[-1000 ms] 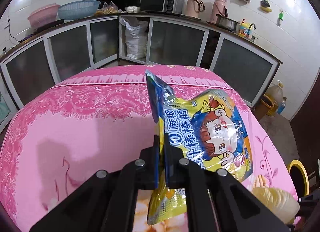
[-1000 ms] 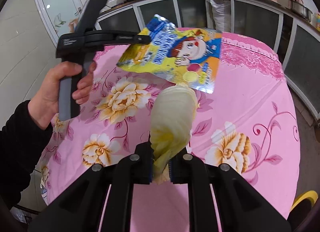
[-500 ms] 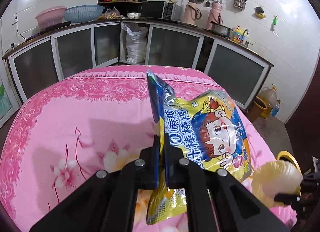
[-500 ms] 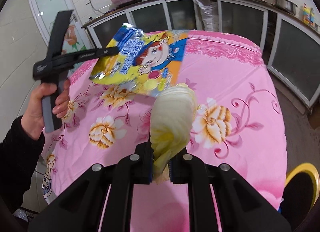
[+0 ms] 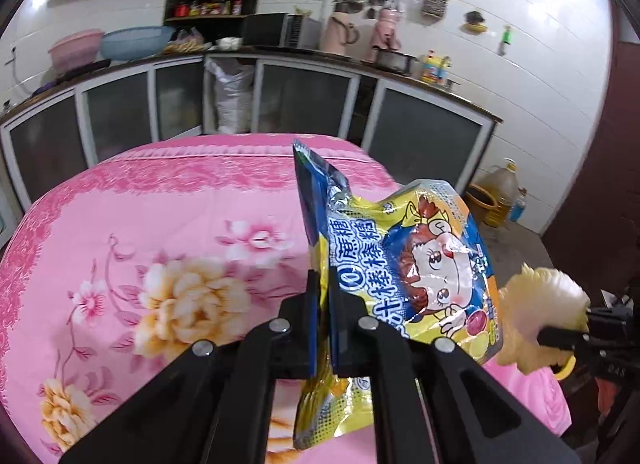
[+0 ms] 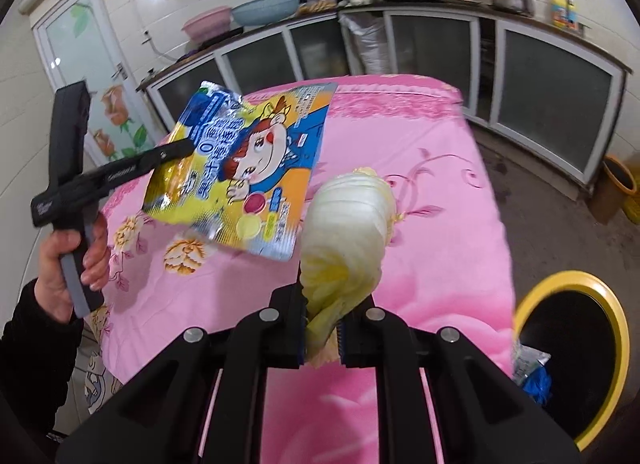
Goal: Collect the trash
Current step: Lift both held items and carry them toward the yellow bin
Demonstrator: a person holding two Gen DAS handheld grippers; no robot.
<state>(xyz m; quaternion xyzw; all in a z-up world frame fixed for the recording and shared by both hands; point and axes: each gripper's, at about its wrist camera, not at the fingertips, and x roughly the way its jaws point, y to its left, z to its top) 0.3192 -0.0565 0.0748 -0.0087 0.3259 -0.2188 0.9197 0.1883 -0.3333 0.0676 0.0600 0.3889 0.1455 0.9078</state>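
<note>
My left gripper (image 5: 323, 288) is shut on a yellow and blue candy wrapper (image 5: 404, 264) with a cartoon girl, held above the pink floral table (image 5: 140, 232). The wrapper also shows in the right wrist view (image 6: 244, 168), with the left gripper (image 6: 176, 150) at the left. My right gripper (image 6: 322, 304) is shut on a pale yellow cabbage leaf (image 6: 348, 232), held over the table's right part. The leaf also shows in the left wrist view (image 5: 536, 316). A black bin with a yellow rim (image 6: 576, 348) stands on the floor right of the table.
Glass-front kitchen cabinets (image 5: 304, 100) run behind the table, with basins (image 5: 132, 42) and flasks on the counter. A white sack (image 5: 230, 100) stands in the corner. An oil jug and basket (image 5: 496, 196) sit on the floor at right. Blue and clear trash (image 6: 532, 372) lies in the bin.
Both grippers have moved right and back along the table with their loads. The yellow-rimmed bin has come well into the right wrist view.
</note>
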